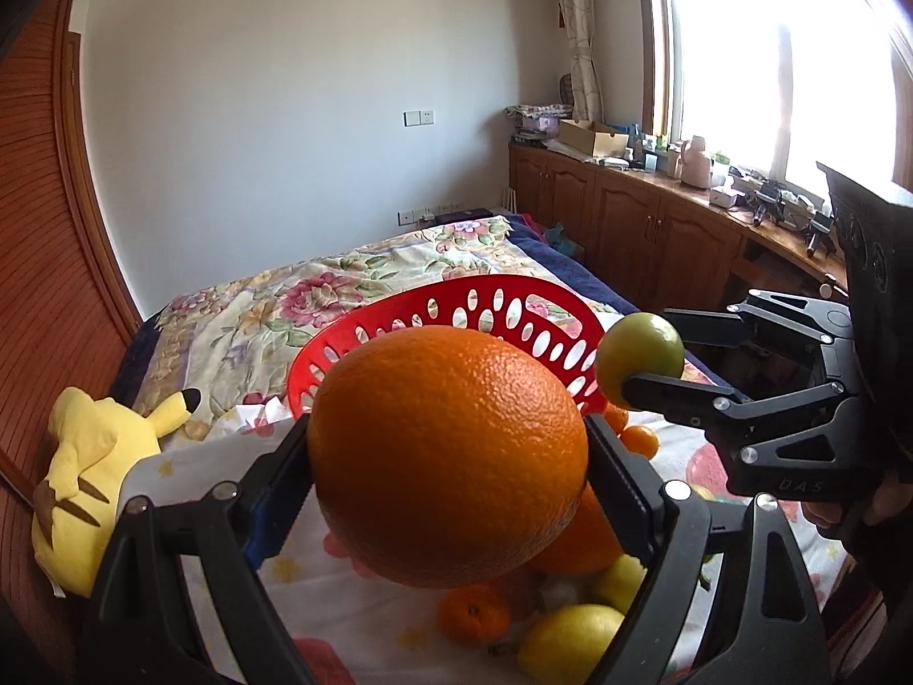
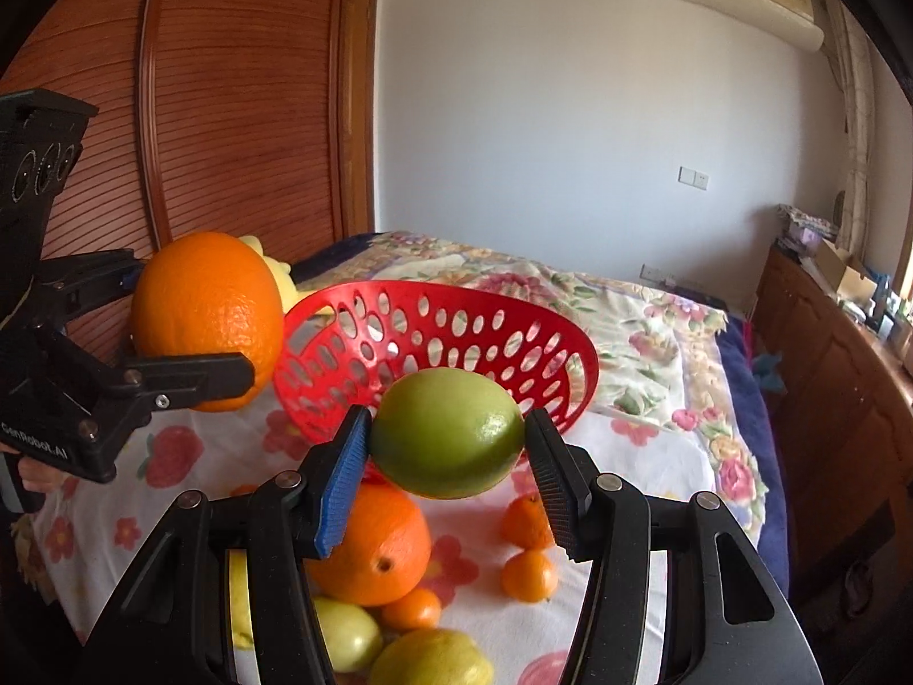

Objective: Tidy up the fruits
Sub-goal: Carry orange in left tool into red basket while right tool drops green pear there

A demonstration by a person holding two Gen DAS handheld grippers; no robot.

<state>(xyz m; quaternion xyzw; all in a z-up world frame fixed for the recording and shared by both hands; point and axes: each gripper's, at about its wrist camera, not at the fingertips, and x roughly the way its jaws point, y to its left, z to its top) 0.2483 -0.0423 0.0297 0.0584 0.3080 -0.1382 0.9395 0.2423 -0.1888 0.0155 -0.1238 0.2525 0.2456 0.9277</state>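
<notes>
My left gripper (image 1: pixel 448 456) is shut on a large orange (image 1: pixel 448 456), held up above the bed; the same orange (image 2: pixel 208 317) shows at the left of the right wrist view. A green lemon (image 2: pixel 448 434) is clamped between the pads of my right gripper (image 2: pixel 448 439), and the lemon (image 1: pixel 639 357) also appears at the right of the left wrist view. Just beyond both fruits stands a red perforated basket (image 2: pixel 513 308), tilted with its opening toward me; its rim (image 1: pixel 513 288) peeks over the orange. Loose fruit lies on the cloth below: an orange (image 2: pixel 374 548), small tangerines (image 2: pixel 528 573) and yellow lemons (image 2: pixel 431 659).
The fruit lies on a white strawberry-print cloth (image 2: pixel 171 456) spread over a floral bedspread (image 1: pixel 319 291). A yellow plush toy (image 1: pixel 97 456) lies at the left. Wooden cabinets (image 1: pixel 645 234) with clutter run along the right under a window. A wooden sliding door (image 2: pixel 239 103) stands behind.
</notes>
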